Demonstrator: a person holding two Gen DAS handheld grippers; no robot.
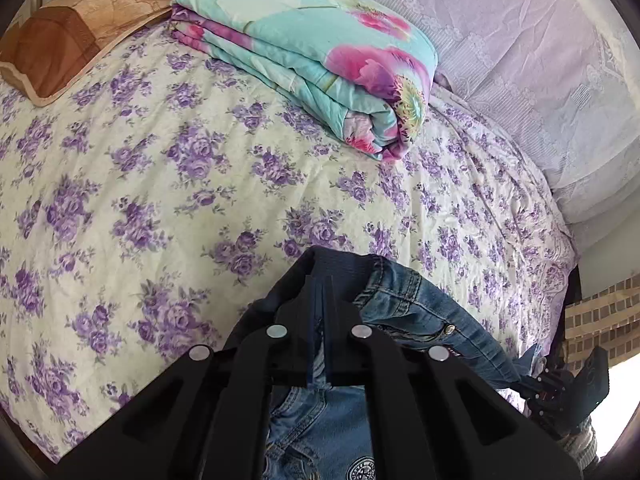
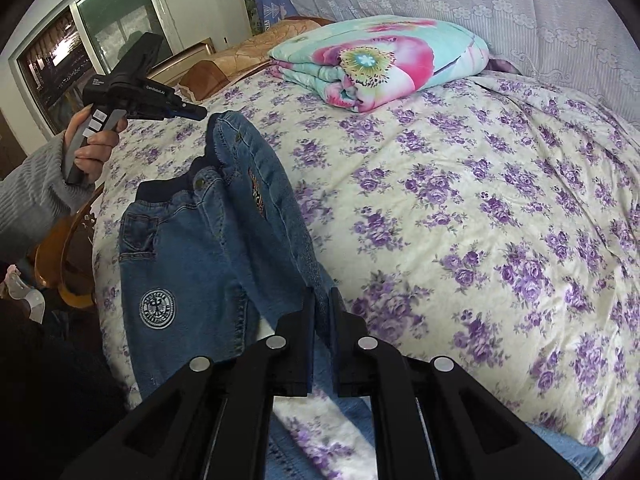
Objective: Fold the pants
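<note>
The pants point(image 2: 192, 264), small blue denim ones with a dark elastic waistband and a round white badge on one leg, are held up off the bed point(image 2: 480, 208) by both grippers; the bed is covered in a cream sheet printed with purple roses. The left gripper point(image 1: 322, 292) is clamped shut on the waistband edge, the denim bunched up between and around its black fingers; in the right wrist view that same gripper can be seen up at the left, gripped by a hand point(image 2: 94, 148) coming out of a grey knit sleeve point(image 2: 28, 196). The right gripper point(image 2: 322, 300) is closed on a fold of denim further down the garment, a thin strip of cloth being pinched between its pads; exactly which part of the pants is caught there can't really be told from this angle, probably a leg or side seam. Between the two grips the fabric is stretched in a ridge, with the badge leg hanging down on the left over the bed's edge; a bit more lighter denim is seen lying on the sheet under the right gripper. Further back on the bed a folded turquoise quilt point(image 1: 312, 56) with big pink flowers is parked, well apart from the pants; a brown pillow point(image 1: 80, 28) is laid beside it, and a pale lace curtain point(image 1: 520, 48) is hung behind.
</note>
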